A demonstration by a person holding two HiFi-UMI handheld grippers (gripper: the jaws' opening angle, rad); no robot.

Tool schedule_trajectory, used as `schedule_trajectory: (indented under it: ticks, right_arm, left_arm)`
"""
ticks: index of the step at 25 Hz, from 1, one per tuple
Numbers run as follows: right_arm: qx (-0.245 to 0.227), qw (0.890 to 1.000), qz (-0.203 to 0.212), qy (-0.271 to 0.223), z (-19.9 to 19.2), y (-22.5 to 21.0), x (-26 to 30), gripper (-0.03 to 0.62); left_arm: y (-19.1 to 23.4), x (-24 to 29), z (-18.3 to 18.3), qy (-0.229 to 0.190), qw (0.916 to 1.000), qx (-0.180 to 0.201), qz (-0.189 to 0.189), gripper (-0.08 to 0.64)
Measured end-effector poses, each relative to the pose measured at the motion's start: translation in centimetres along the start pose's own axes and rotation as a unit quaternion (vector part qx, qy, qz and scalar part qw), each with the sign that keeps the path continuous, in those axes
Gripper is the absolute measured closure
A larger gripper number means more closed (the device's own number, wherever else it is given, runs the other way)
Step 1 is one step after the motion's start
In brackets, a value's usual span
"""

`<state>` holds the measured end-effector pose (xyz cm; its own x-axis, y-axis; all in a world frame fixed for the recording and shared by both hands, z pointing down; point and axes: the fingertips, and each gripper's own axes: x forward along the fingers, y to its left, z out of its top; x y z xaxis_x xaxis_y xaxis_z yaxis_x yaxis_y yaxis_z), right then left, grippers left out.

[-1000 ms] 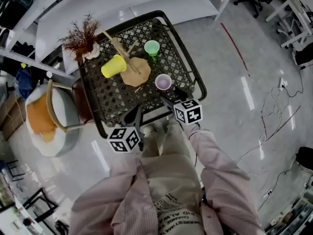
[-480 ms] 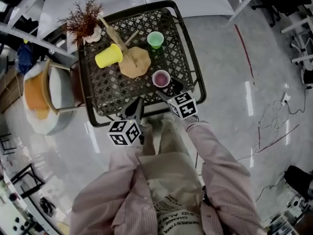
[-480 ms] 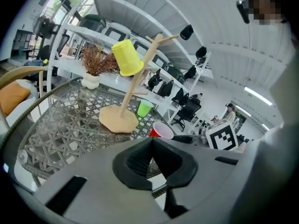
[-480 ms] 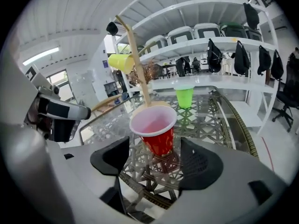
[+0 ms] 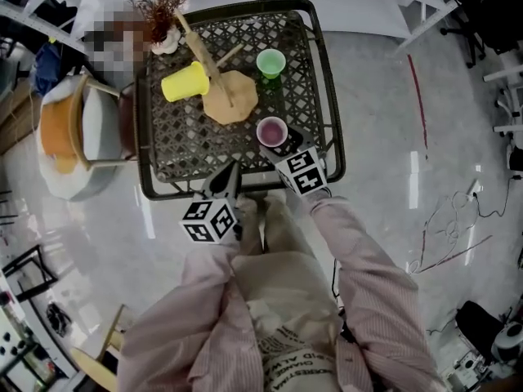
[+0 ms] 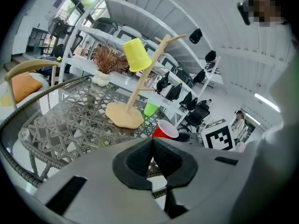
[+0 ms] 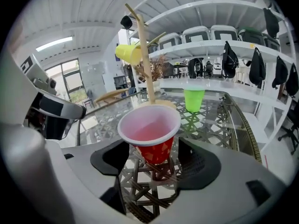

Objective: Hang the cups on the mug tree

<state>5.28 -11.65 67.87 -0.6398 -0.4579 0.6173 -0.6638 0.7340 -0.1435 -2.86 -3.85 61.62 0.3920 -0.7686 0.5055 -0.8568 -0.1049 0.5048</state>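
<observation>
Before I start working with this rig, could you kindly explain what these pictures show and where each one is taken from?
There is no robot arm here: a person holds a two-jaw gripper in each hand. The head view comes from a camera on the person's head, looking down. The other two views come from cameras riding on each gripper, looking along its jaws. On the black woven-metal table stands a wooden mug tree with a yellow plastic cup hung on one branch. A green plastic cup stands upright beside the tree. The right gripper has its jaws apart around an upright red plastic cup, which stands on the table unclamped. The left gripper is shut and empty.
</observation>
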Motion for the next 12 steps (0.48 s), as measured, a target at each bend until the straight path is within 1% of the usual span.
schedule_trajectory:
  ticks: [5, 10, 11, 12]
  right_arm:
    - [0.001, 1.000, -0.001, 0.004, 0.3, 0.3, 0.6, 0.282]
    - [0.002, 1.000, -0.004, -0.002, 0.9, 0.1, 1.4, 0.284]
    - [0.004, 1.000, -0.006, -0.004, 0.9, 0.0, 1.5, 0.302]
    - [0.008, 1.000, -0.007, -0.003, 1.0, 0.0, 1.4, 0.307]
  left_arm:
    - [0.6, -0.2, -0.4, 0.003, 0.9999, -0.009, 0.004, 0.561]
    - [1.1, -0.1, 0.2, 0.005, 0.9999, -0.009, 0.000, 0.561]
    - [1.1, -0.1, 0.3, 0.005, 1.0000, -0.008, -0.002, 0.561]
    - [1.1, -0.2, 0.5, 0.005, 1.0000, -0.006, -0.004, 0.561]
